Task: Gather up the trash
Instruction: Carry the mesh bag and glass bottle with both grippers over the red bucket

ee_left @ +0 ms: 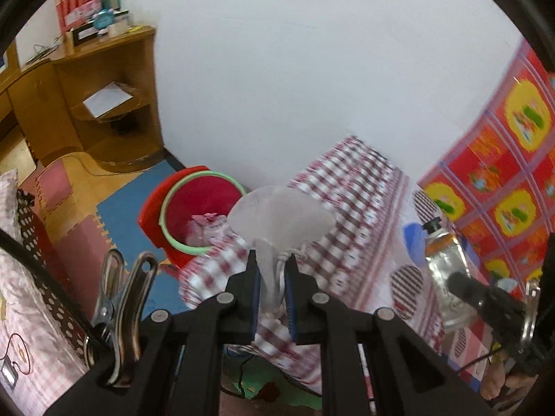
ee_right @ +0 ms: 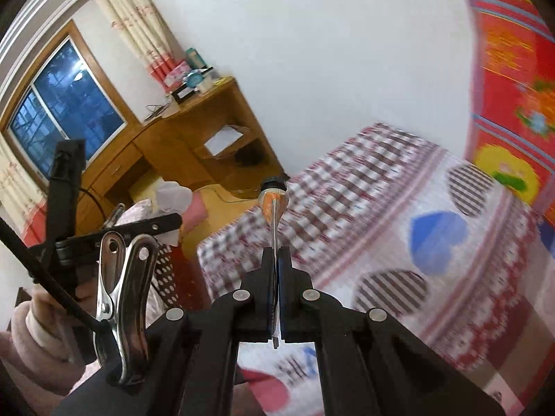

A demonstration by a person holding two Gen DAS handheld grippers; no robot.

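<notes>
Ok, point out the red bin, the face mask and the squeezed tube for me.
red bin (ee_left: pixel 199 204): left wrist view, on its inner red wall.
face mask (ee_left: pixel 281 211): left wrist view, on the white cup.
squeezed tube (ee_right: pixel 274 202): right wrist view, on its orange shoulder below the black cap.

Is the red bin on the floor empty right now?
No, the red bin already holds crumpled pinkish trash at its bottom.

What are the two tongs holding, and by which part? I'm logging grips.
Left tongs: white face mask, pinched at its gathered lower end. Right tongs: flattened squeeze tube, gripped at its crimped tail, cap pointing away.
</notes>
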